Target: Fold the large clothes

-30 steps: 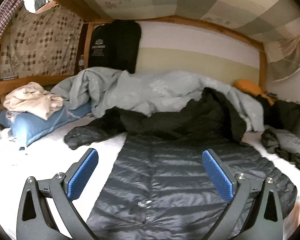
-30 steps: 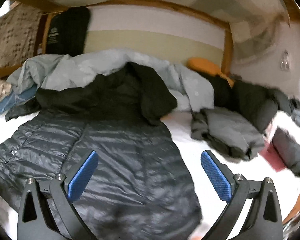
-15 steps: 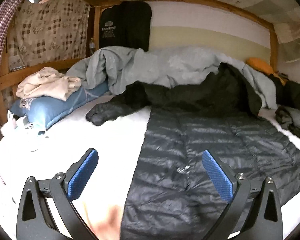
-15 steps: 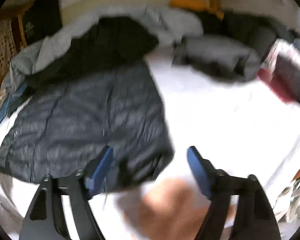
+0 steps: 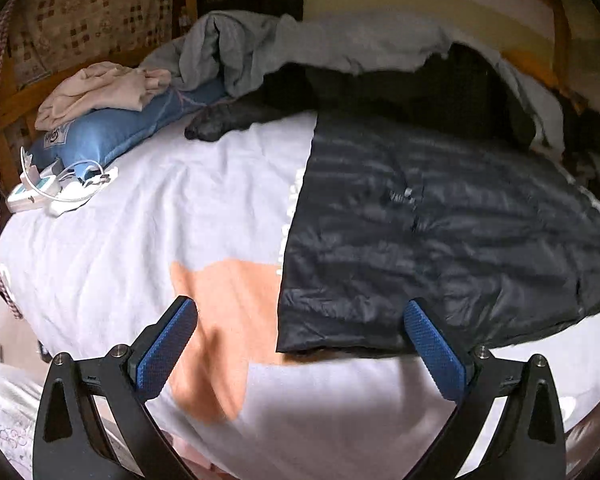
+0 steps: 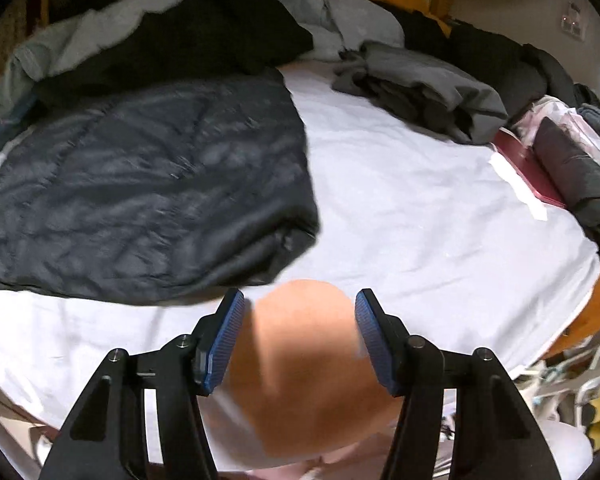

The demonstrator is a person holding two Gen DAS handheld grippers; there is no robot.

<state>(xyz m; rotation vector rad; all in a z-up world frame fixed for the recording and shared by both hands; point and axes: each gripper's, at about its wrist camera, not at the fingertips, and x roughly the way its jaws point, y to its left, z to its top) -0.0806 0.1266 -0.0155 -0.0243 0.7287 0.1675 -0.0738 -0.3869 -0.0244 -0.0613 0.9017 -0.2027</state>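
A dark quilted down jacket [image 5: 440,232] lies spread flat on the white bed sheet [image 5: 140,220], hem toward me. My left gripper [image 5: 300,324] hangs open and wide just above the hem's left corner, which lies between its fingers without touching the blue pads [image 5: 168,344]. In the right wrist view the jacket [image 6: 140,192] fills the left half. My right gripper [image 6: 300,320] sits just below and right of the hem's right corner. Its jaws are closing, half narrowed, with only an orange patch of sheet [image 6: 300,360] between them and no cloth gripped.
A blue pillow [image 5: 112,132] bearing a beige garment and white chargers with cables [image 5: 56,192] lie at the left. A grey blanket [image 5: 300,40] is heaped at the back. Grey and dark clothes [image 6: 432,84] and a red item [image 6: 524,168] crowd the right side by the bed's edge.
Both grippers have dropped and tipped down toward the near edge of the bed, bringing the jacket's hem close to the fingers. The right jaws have narrowed from wide to about half.
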